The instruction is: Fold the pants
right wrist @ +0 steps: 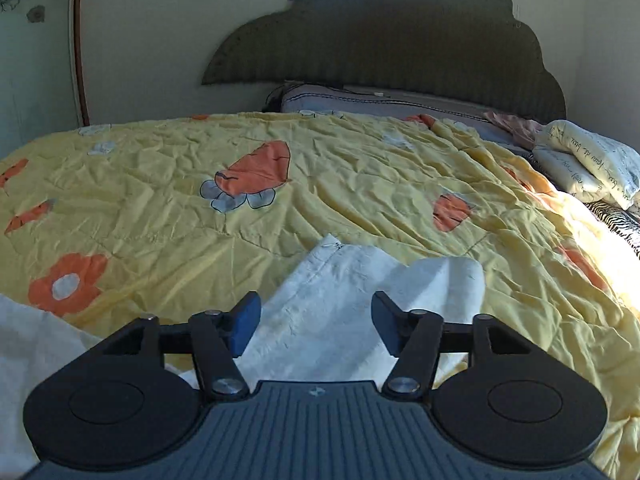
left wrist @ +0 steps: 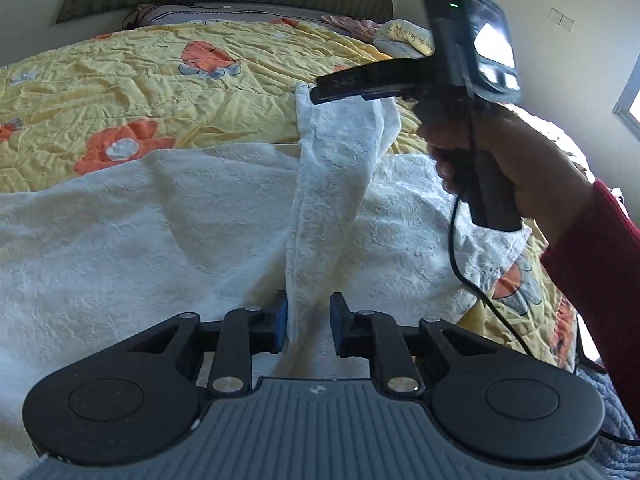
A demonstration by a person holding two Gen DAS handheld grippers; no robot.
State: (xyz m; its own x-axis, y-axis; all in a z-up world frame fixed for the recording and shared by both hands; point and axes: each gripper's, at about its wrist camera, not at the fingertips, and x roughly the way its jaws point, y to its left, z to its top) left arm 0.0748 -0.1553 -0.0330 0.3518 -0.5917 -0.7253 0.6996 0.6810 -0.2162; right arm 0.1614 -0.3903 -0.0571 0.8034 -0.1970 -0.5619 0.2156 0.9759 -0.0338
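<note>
Across a bed covered by a yellow quilt printed with orange flowers, white pants of crinkled cloth lie spread, filling the left wrist view from nine o'clock through the middle to about four o'clock. At six o'clock in that view the left gripper has its jaws narrow, with a raised fold of the pants running up between the blue pads; the left pad touches the cloth, while a sliver of gap shows at the right pad, so whether it truly pinches the fold cannot be told. That fold climbs toward one o'clock, where the right gripper appears, held by a hand in a red sleeve, its black fingers just at the cloth's top corner. A black cable hangs from it toward four o'clock. From the right wrist view, the right gripper has its jaws wide apart, the pads clear of the cloth, and a pant corner rests on the quilt beyond and beneath them. At twelve o'clock stands a dark scalloped headboard, and at three o'clock lie cream pillows with script lettering.
</note>
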